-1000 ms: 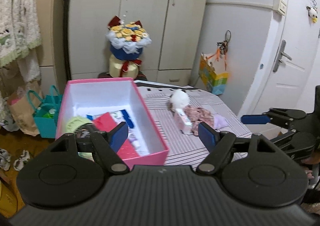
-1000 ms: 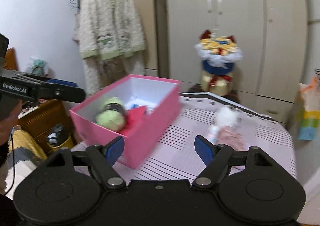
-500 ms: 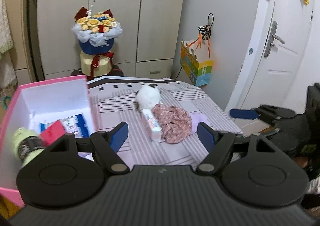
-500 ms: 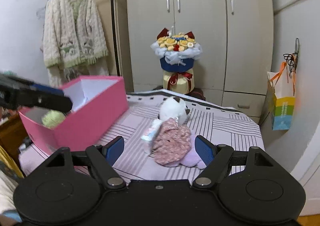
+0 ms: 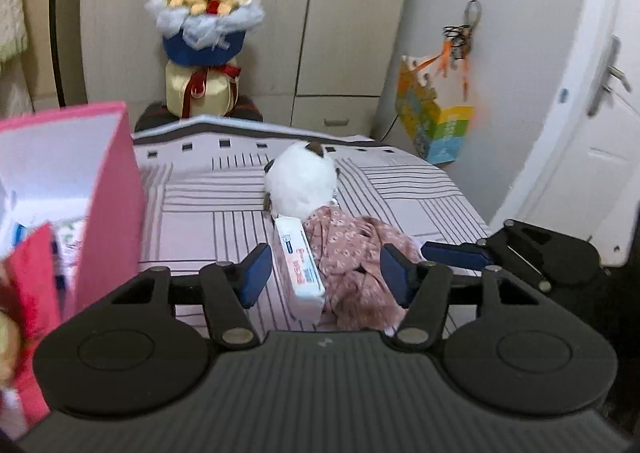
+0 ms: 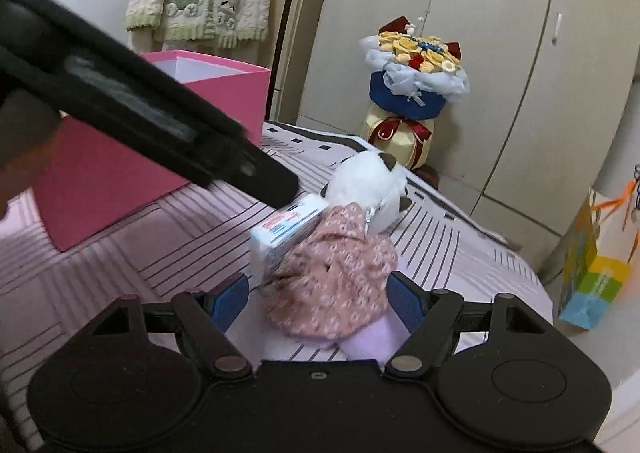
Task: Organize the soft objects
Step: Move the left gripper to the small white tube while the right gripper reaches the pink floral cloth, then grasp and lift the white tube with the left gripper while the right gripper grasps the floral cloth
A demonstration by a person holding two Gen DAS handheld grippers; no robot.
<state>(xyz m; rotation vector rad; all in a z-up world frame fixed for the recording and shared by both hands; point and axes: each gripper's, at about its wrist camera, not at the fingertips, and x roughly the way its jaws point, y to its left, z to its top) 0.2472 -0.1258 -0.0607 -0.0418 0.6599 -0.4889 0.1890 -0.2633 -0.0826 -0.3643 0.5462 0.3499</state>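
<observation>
left gripper (image 5: 324, 273) fingers closing around tissue pack (image 5: 299, 263), right gripper (image 6: 318, 299) fingers released

Pink box (image 5: 100, 189) cut off at left edge, its contents blurred.

Fluffy plush toy (image 5: 302, 177); beside it matt floral cloth (image 5: 352, 253), glossy tissue pack (image 5: 298, 261); smooth pink cardboard box (image 6: 132, 157)

free: striped cloth (image 5: 224, 229) bare at frame centre-left | blocked: pink box (image 5: 108, 197) wall left; tissue pack (image 5: 300, 265), floral cloth (image 5: 352, 253), plush (image 5: 302, 181) centre
</observation>
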